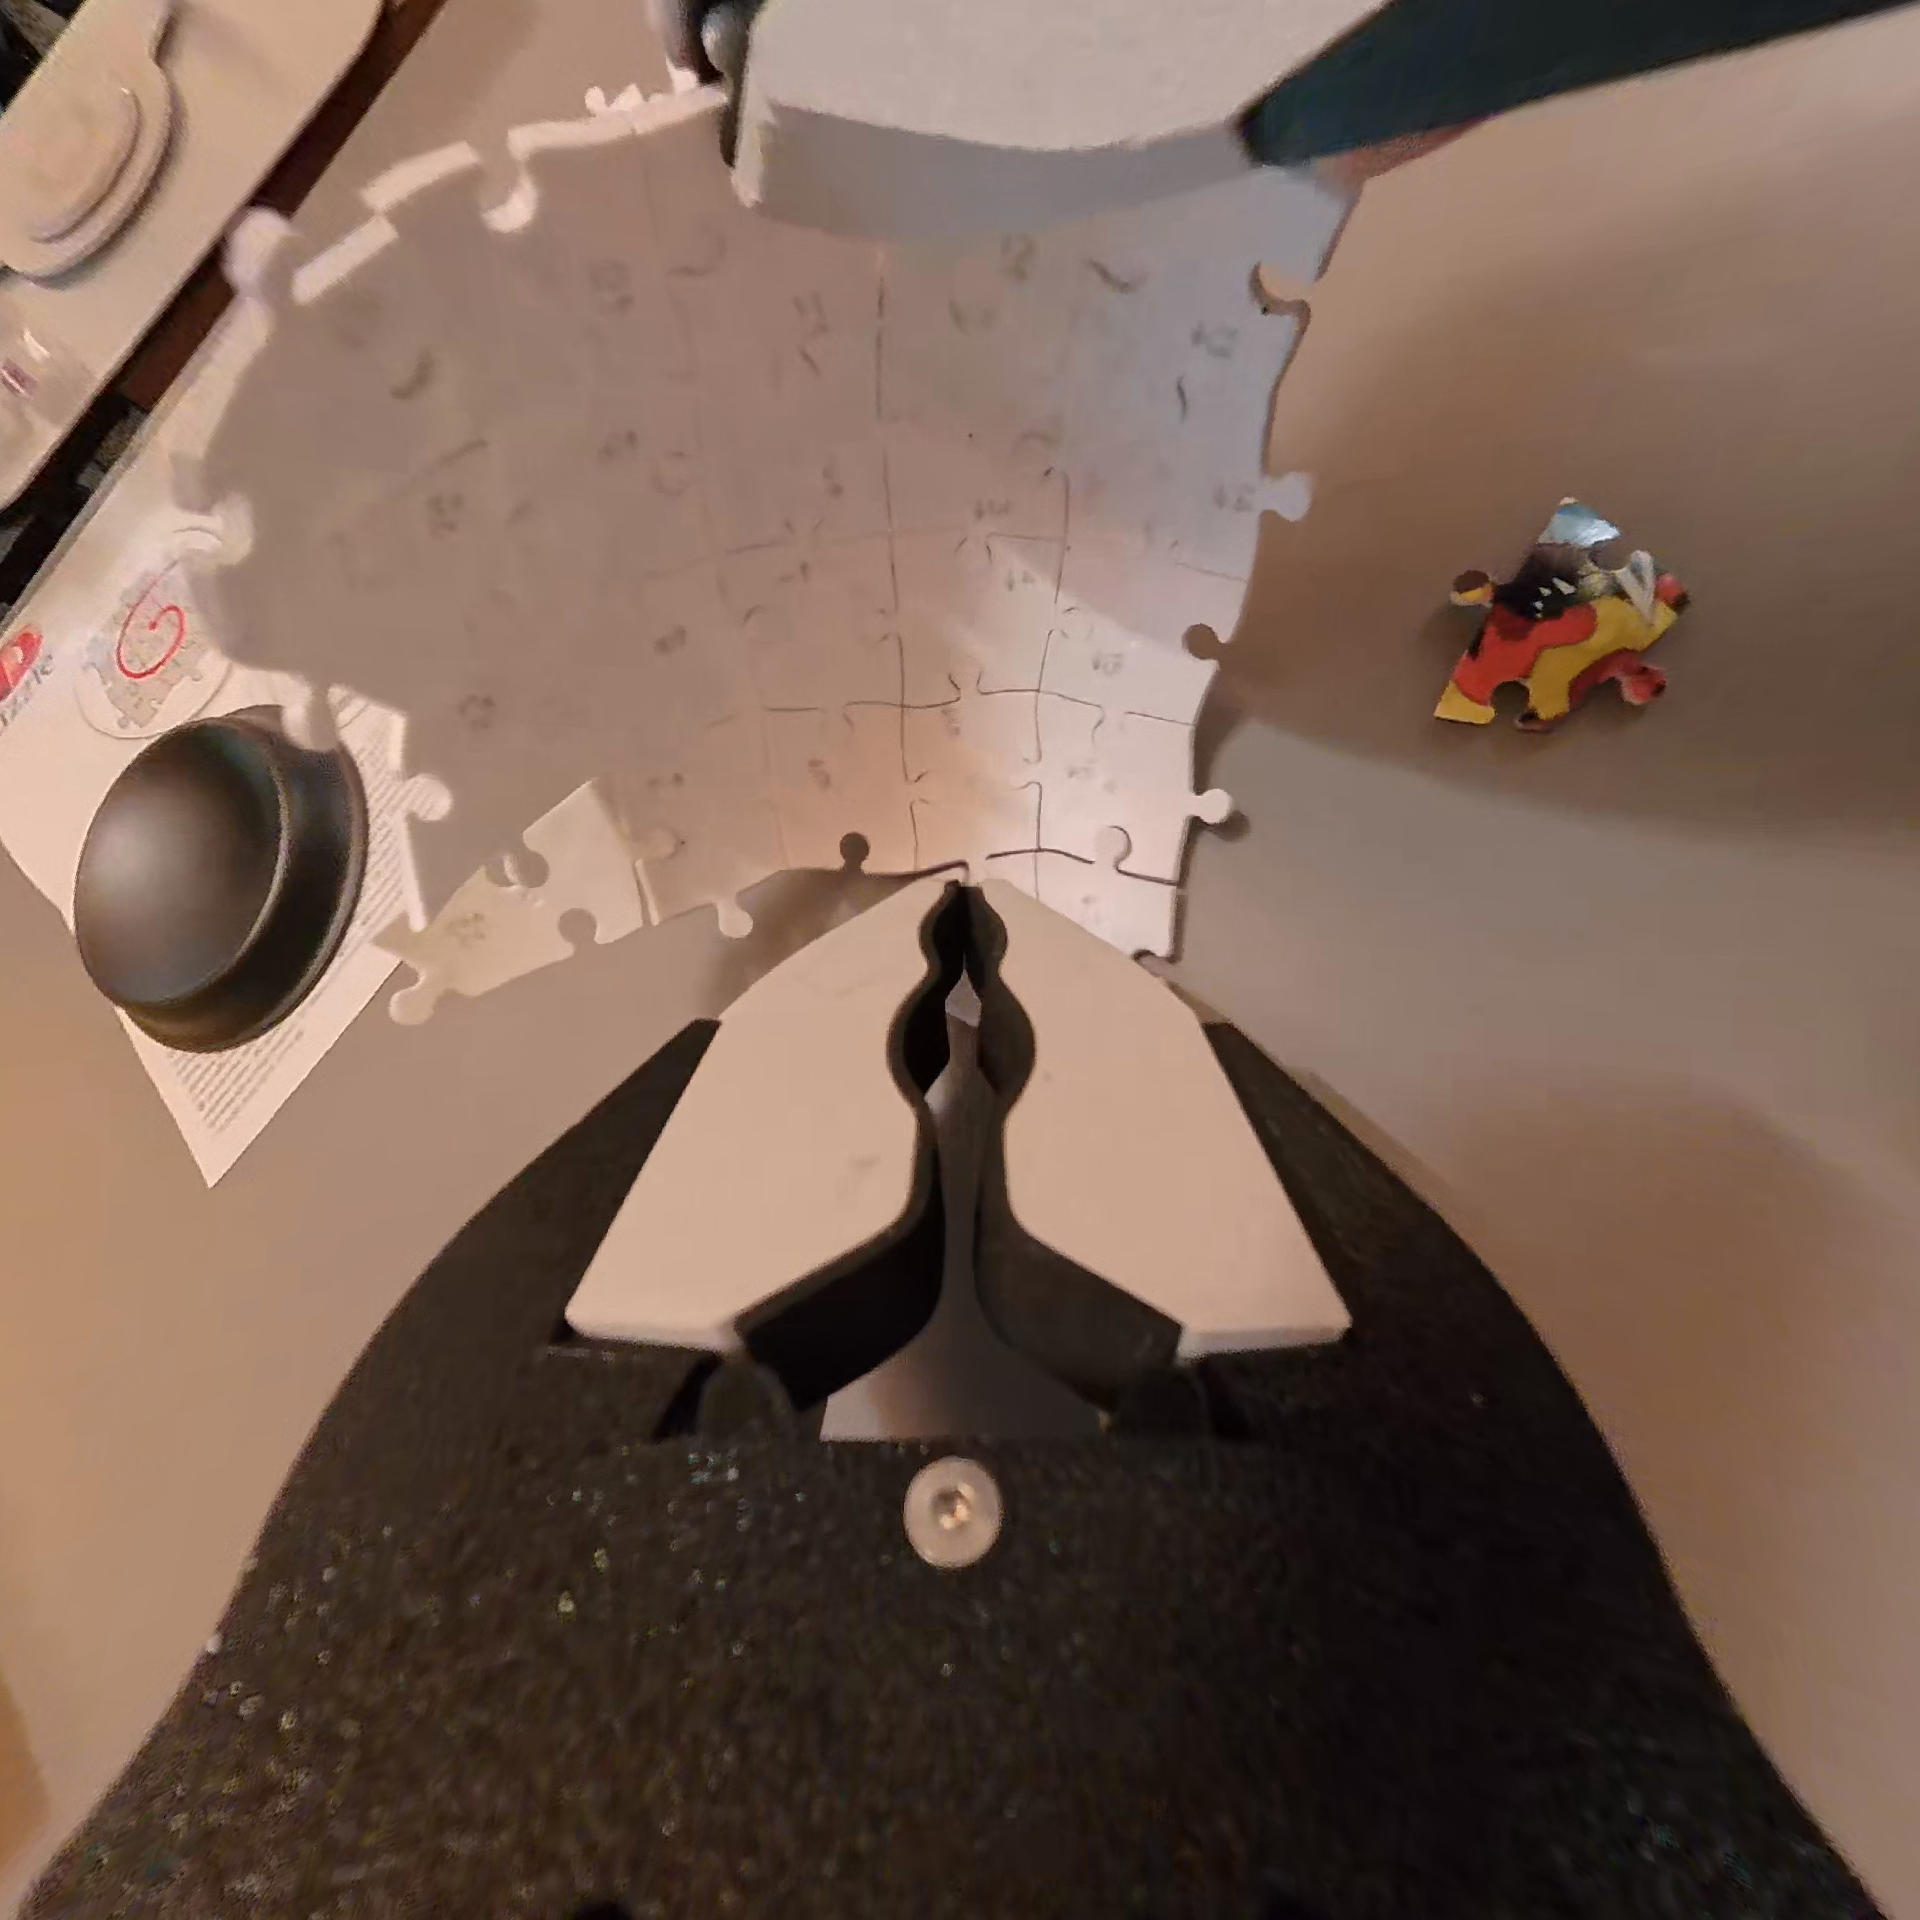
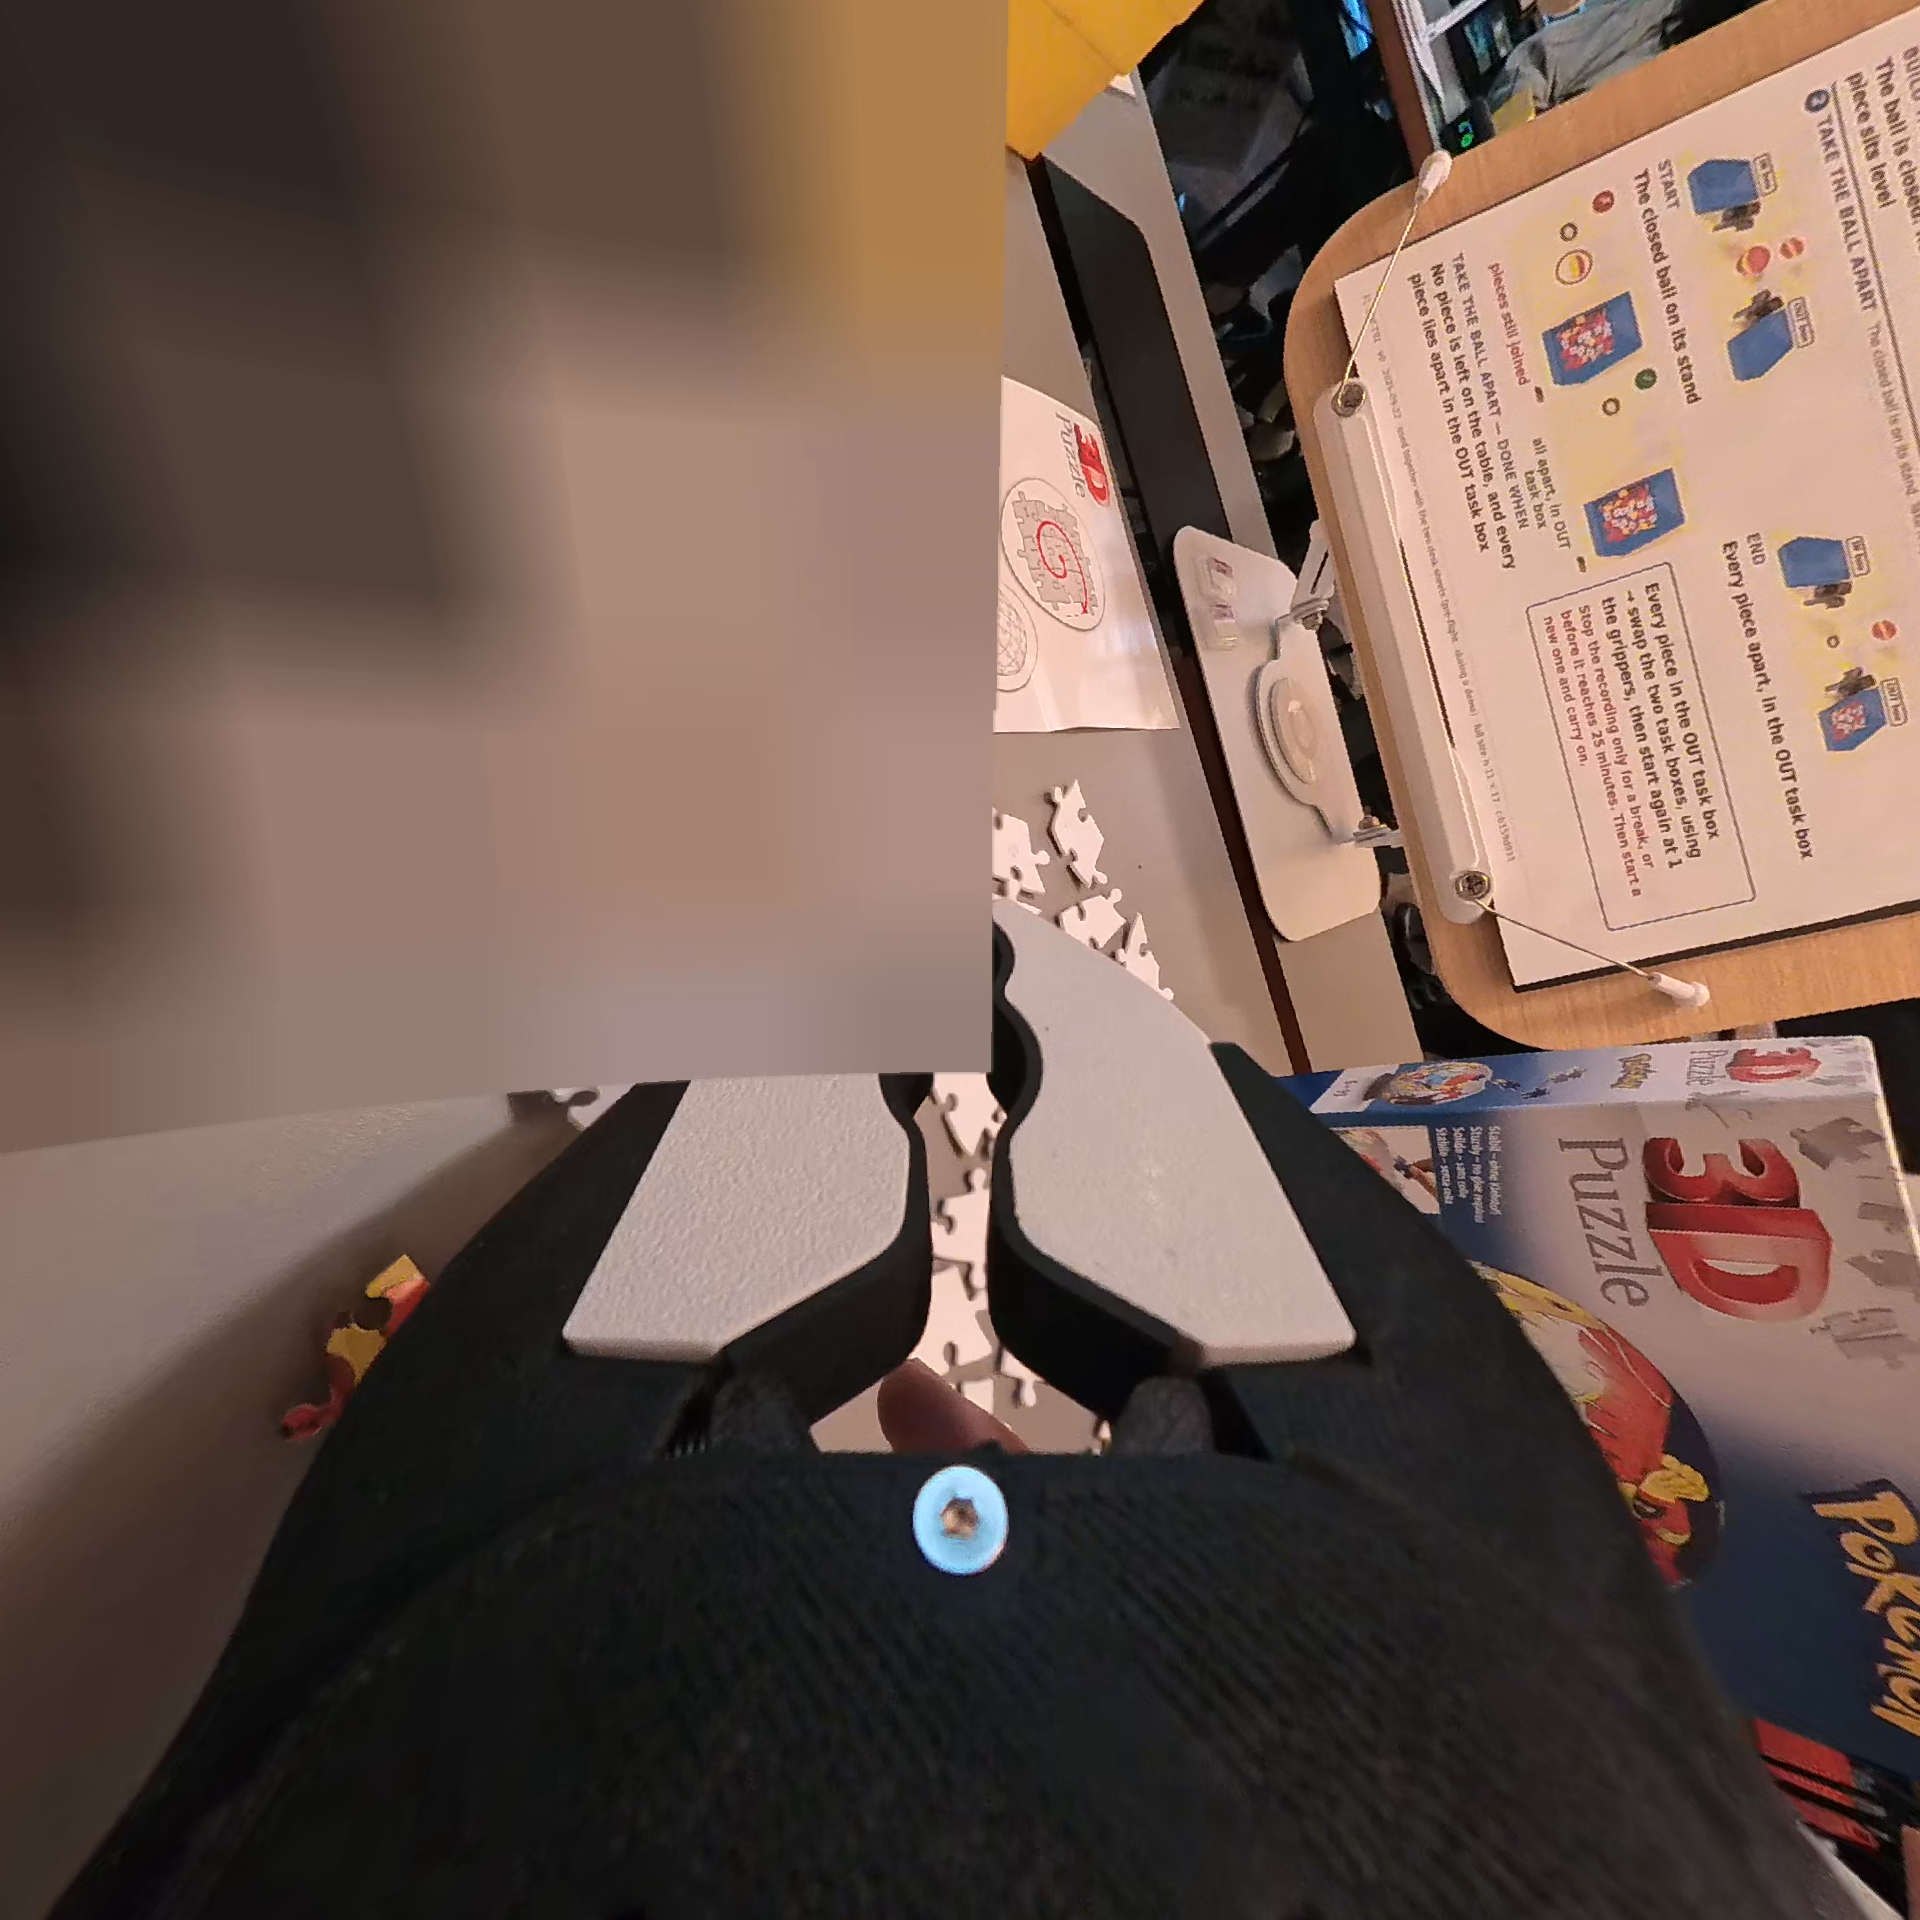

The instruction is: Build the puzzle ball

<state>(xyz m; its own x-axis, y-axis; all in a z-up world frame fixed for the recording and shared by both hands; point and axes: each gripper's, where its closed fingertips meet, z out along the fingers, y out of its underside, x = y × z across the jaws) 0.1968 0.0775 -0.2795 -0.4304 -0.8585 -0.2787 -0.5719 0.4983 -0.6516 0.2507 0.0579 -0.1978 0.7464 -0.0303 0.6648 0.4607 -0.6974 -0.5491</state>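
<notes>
1. The joined puzzle sheet [image 1: 831, 540], white back up and curved like a bowl, fills the middle of the left wrist view; its rim of tabs and notches runs jagged on the left, right and near sides.
2. To the right of the sheet the grey table [image 1: 1558, 1039] lies bare, with open room around one loose coloured piece [image 1: 1558, 623], well apart from the sheet's right edge.
3. To the left the room is tighter; a black round stand [image 1: 218, 883] sits on a printed leaflet [image 1: 260, 1081], just beside the sheet's near-left rim.
4. The left gripper [image 1: 961, 888] has its fingers pressed together at the tips, pinching the near edge of the sheet.
5. The other gripper's grey finger [image 1: 987, 114] reaches in from the top at the sheet's far edge; whether it touches the sheet cannot be told there.
6. In the right wrist view the right gripper [image 2: 992, 997] shows a narrow gap between its fingers lower down; a blurred patch covers the left fingertip, so I cannot tell whether it is closed or what it holds.
7. Beyond its fingers lie loose white pieces [image 2: 1081, 831] on the table; their number is unclear.
8. Counted: one joined sheet; one coloured piece apart [image 2: 358, 1340]; one stand; one puzzle box [image 2: 1662, 1351] at the right; one board with an instruction page [image 2: 1621, 540] behind it.
</notes>
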